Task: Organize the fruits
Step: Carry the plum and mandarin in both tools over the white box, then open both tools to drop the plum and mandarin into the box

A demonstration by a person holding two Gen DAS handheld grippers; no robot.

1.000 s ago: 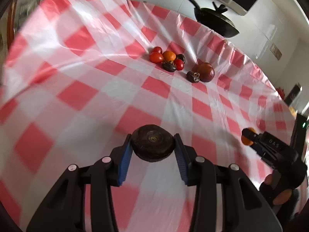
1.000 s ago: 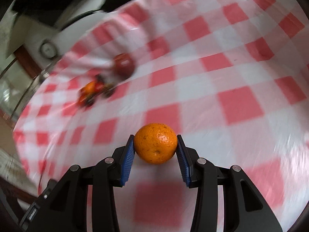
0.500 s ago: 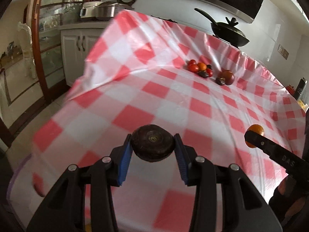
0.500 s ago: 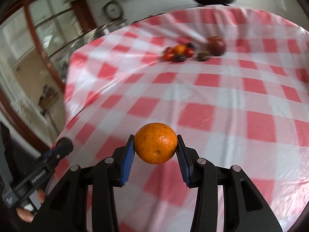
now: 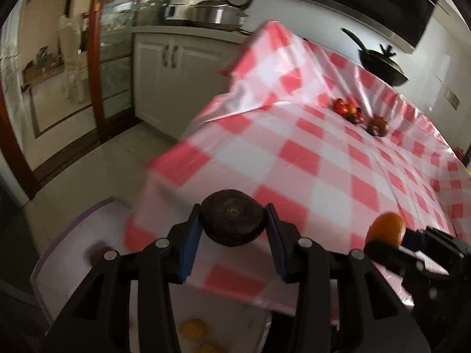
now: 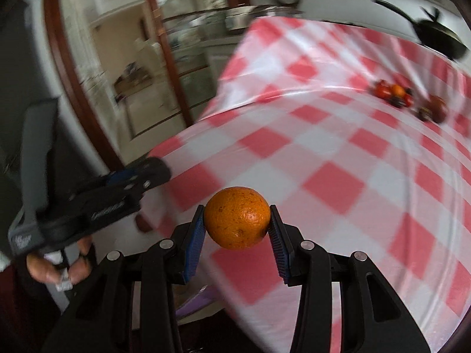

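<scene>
My left gripper (image 5: 232, 220) is shut on a dark brown round fruit (image 5: 232, 216) over the near corner of the checked table (image 5: 323, 176). My right gripper (image 6: 237, 220) is shut on an orange (image 6: 237, 217) above the same table edge (image 6: 338, 161). In the left wrist view that orange (image 5: 385, 231) shows at the right, in the other gripper. A cluster of small red, orange and dark fruits (image 5: 347, 108) with a bigger dark red fruit (image 5: 379, 125) lies far back on the cloth. Below the table corner stands a clear bin (image 5: 73, 253) with orange fruits (image 5: 192, 329) inside.
A black pan (image 5: 379, 61) sits beyond the table's far edge. White cabinets (image 5: 170, 67) with steel pots on top and a wood-framed glass door (image 5: 106, 44) stand to the left. Tiled floor lies beside the bin. A hand (image 6: 59, 264) holds the left gripper.
Both grippers have swung back and left from the middle of the table to its near corner, each keeping its fruit. The fruit cluster now looks farther away and the bin has come into view.
</scene>
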